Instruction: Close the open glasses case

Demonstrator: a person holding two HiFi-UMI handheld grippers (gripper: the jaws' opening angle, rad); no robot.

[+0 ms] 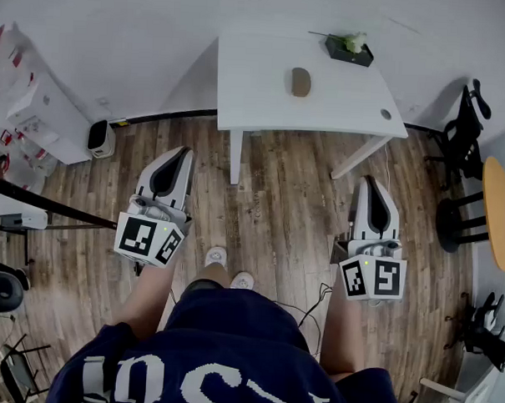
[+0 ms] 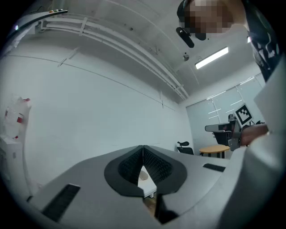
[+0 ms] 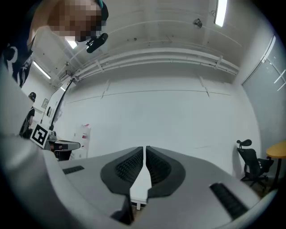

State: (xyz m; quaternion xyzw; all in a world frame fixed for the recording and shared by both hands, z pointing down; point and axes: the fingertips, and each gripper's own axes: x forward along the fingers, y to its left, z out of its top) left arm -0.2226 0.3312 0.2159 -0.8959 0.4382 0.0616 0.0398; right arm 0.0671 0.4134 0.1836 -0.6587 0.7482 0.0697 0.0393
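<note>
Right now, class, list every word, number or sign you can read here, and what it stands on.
None reads clearly.
Shirt: large white print, cut off, unreadable.
Left tool, right tool: cubes bear black square markers, no words.
Red labels on white shelf: too small.

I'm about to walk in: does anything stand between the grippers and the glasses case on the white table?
Nothing visible does. Only wood floor lies between the left gripper, the right gripper and the table. The glasses case lies alone mid-table, with the black planter apart at the far edge.
</note>
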